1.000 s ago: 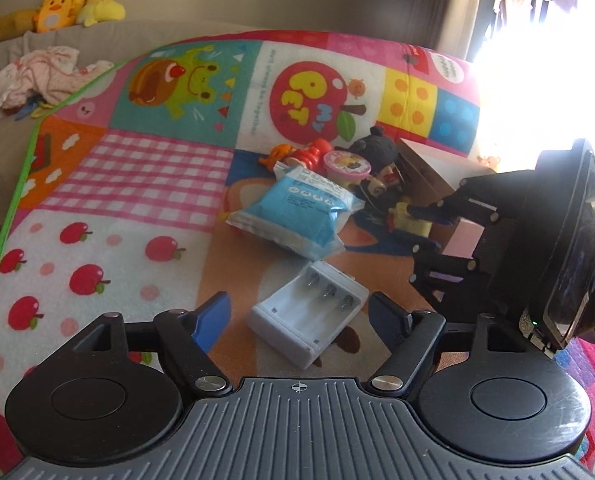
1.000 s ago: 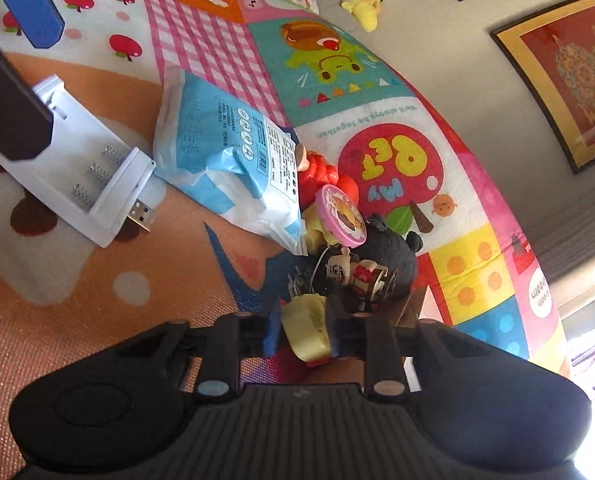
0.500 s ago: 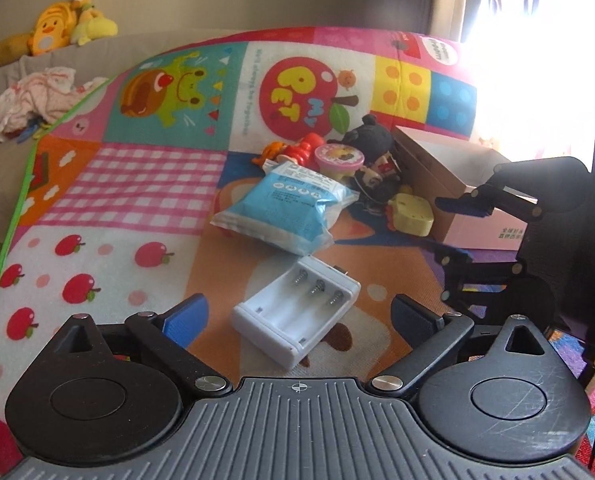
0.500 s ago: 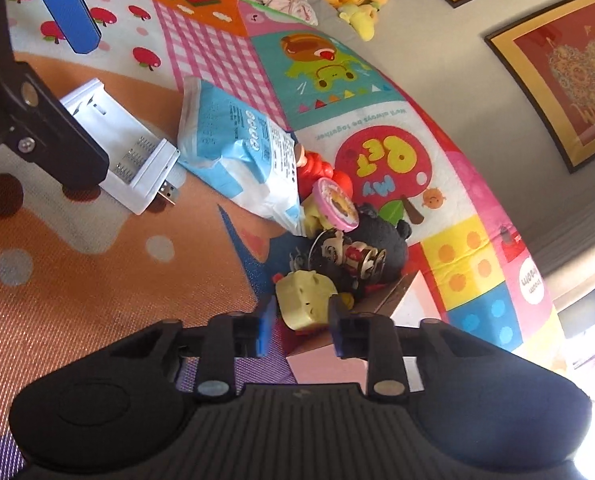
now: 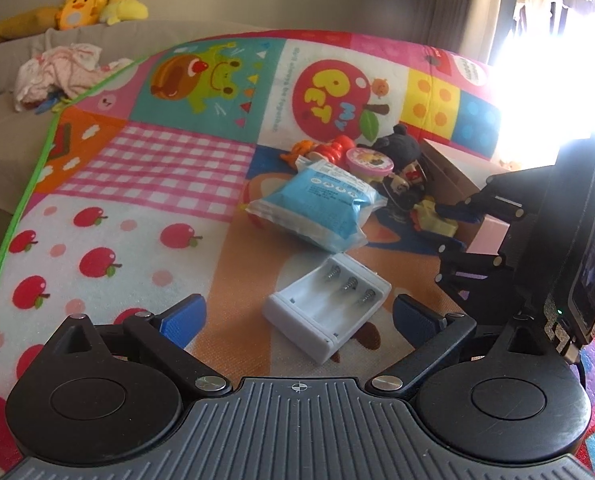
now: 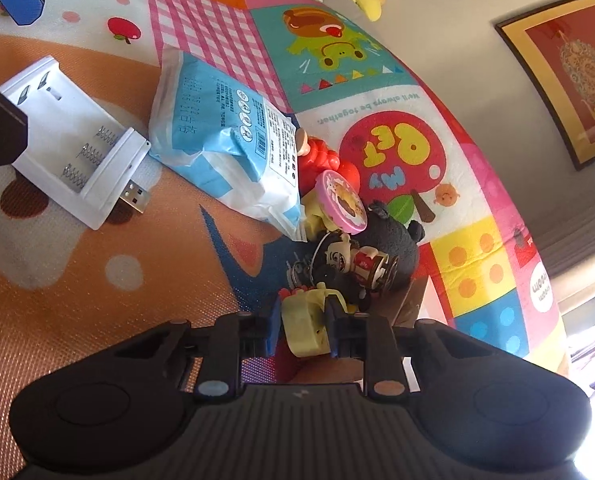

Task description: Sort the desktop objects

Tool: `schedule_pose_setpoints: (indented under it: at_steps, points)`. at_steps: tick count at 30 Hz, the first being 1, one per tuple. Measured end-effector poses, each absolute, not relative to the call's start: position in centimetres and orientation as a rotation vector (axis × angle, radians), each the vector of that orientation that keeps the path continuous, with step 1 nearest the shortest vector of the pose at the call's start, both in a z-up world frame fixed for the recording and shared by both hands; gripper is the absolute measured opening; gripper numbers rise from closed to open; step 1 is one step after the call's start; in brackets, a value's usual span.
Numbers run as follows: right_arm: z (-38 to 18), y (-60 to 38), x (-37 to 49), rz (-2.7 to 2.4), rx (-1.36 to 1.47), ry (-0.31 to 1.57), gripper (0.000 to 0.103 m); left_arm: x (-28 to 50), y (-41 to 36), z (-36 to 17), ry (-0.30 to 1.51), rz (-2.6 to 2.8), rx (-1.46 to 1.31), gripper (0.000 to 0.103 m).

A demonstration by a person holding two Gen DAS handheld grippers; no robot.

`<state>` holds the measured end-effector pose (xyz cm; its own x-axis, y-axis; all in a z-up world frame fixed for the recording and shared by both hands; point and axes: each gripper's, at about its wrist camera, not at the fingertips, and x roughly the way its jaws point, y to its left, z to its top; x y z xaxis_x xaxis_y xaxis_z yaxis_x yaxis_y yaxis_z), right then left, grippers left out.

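Our right tool (image 6: 303, 326) pinches a pale yellow toy (image 6: 306, 330) beside the black plush (image 6: 397, 242). Our left tool (image 5: 297, 314) hangs spread wide over the white battery charger (image 5: 327, 306), which lies on the play mat (image 5: 137, 216) near the blue packet (image 5: 317, 204).

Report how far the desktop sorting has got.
Nothing visibly sorted yet. In hand: the right gripper is shut on the pale yellow toy beside the cardboard box. Left: the white battery charger between the open left gripper fingers, the blue-white plastic pouch, the black plush.
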<state>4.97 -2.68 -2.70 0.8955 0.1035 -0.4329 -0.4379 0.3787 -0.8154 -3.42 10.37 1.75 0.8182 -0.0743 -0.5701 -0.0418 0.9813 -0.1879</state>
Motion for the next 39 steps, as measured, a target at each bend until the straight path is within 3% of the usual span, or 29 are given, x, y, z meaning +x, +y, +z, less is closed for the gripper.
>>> schedule_pose_setpoints:
  at_steps: [8,14,19,21,26,28,35,39]
  points:
    - [2.0,-5.0,2.9,0.372,-0.942,0.318,0.016,-3.6,9.6,1.9,0.623,-0.034,-0.172,0.102]
    - [8.4,-10.7,0.2,0.520,-0.473,0.531,0.016,-3.7,8.5,2.2,0.619,-0.076,-0.141,0.102]
    - [6.9,-17.5,0.5,0.499,-0.164,0.702,0.017,-3.8,7.1,2.4,0.622,-0.118,-0.120,0.102]
    - [5.2,-19.8,0.6,0.382,-0.143,0.712,0.024,-3.9,6.4,2.5,0.623,-0.131,-0.108,0.102]
    - [3.0,-24.9,0.4,0.210,-0.082,0.684,0.066,-3.7,4.3,2.9,0.627,-0.167,-0.058,0.103]
    - [3.2,-26.4,0.8,0.179,-0.051,0.636,0.075,-3.5,3.4,3.0,0.632,-0.180,-0.041,0.103]
    - [4.2,-28.8,7.2,0.004,0.054,0.542,0.077,-3.1,1.0,3.4,0.624,-0.219,-0.009,0.103]
    - [4.0,-27.3,10.2,0.106,0.052,0.585,0.077,-3.3,1.4,3.4,0.624,-0.192,0.018,0.103]
